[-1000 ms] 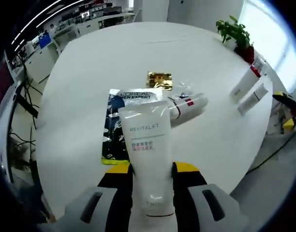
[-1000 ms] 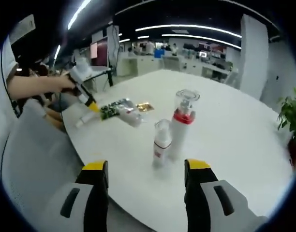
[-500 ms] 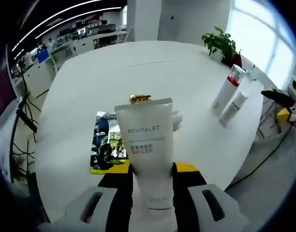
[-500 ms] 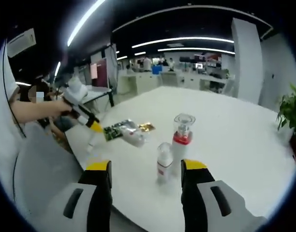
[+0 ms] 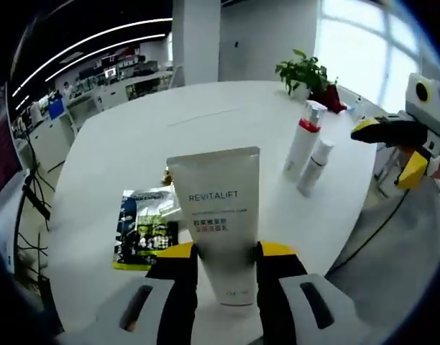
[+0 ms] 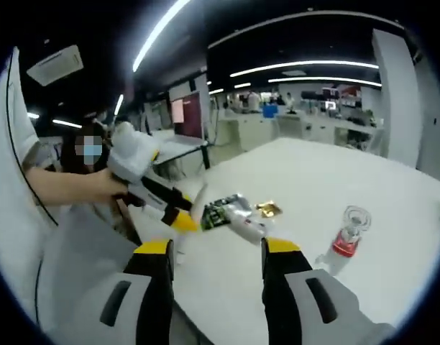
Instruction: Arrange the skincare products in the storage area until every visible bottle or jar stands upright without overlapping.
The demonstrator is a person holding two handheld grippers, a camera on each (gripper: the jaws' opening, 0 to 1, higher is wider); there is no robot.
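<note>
Between the jaws of the left hand-held gripper (image 5: 221,253) stands a white Revitalift tube (image 5: 216,219), pinched near its cap end and lifted off the surface (image 5: 134,151), its flat crimped end pointing away from the hand-held gripper. The tube looks soft-walled and light, likely to dent or squirt if squeezed hard at mid-body; the stiffer shoulder by the cap, where the jaws sit, seems the safer hold, and it should stand on that cap. Just beyond the left jaw a dark sachet (image 5: 144,230) lies flat on the surface, with a small gold packet (image 6: 268,209) close past it. Farther off, ahead and to the right, a red-collared pump bottle (image 5: 303,140) and a smaller white bottle (image 5: 315,165) stand upright side by side, seemingly close together. Beyond those hovers the right hand-held gripper (image 6: 214,253), jaws apart and holding nothing. Another clear-capped product (image 6: 245,219) lies on its side by the sachet.
</note>
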